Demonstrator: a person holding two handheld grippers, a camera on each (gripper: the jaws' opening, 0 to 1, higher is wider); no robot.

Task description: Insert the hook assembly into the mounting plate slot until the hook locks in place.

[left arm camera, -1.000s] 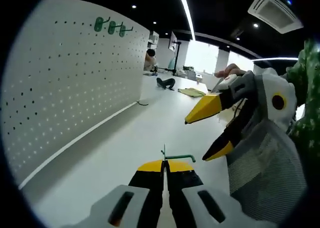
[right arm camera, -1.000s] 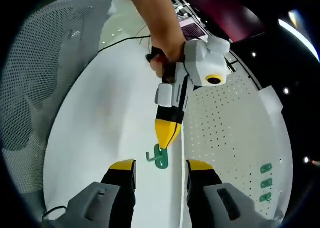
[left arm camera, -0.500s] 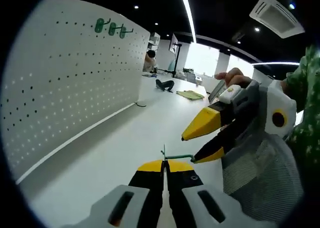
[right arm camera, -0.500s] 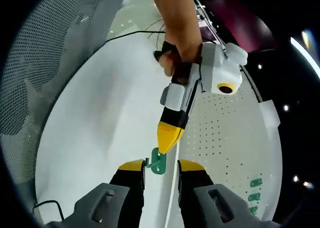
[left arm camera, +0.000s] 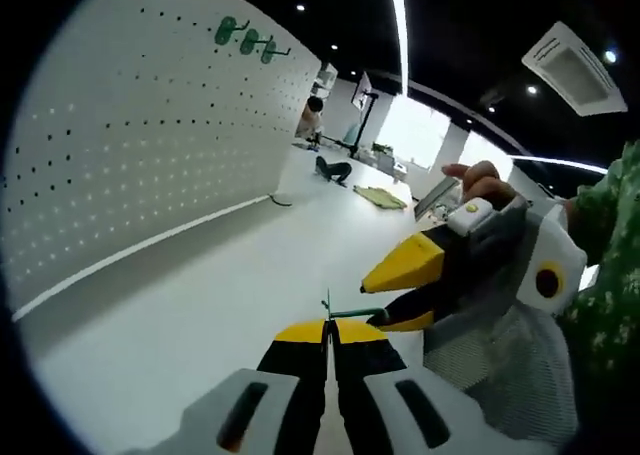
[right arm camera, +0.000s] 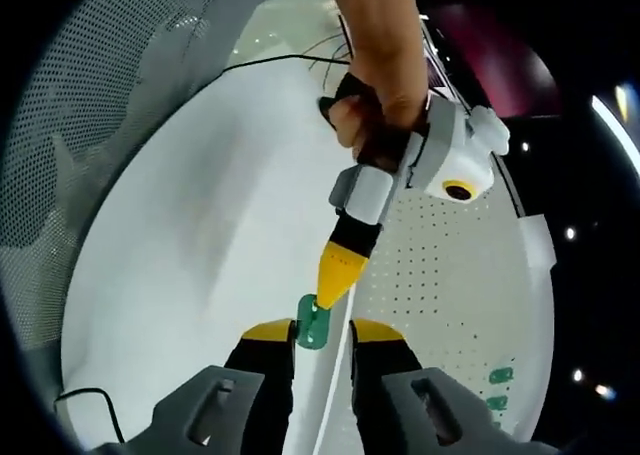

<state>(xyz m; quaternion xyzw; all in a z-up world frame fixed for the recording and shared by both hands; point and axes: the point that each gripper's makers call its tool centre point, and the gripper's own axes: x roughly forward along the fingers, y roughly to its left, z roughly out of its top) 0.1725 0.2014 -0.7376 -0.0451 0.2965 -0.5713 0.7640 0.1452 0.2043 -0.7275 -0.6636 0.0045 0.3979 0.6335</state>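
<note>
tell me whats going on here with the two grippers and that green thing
A person is working a gripper in each hand over a white table. The left gripper is shut on a small green hook, held out from the white pegboard. The right gripper has its jaws around that hook, not clearly clamped. Three green hooks already hang on the pegboard.

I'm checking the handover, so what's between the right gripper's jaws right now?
The green hook sits between the right gripper's yellow jaw tips, with the left gripper pinching its upper edge. Whether the right jaws touch it is unclear.
</note>
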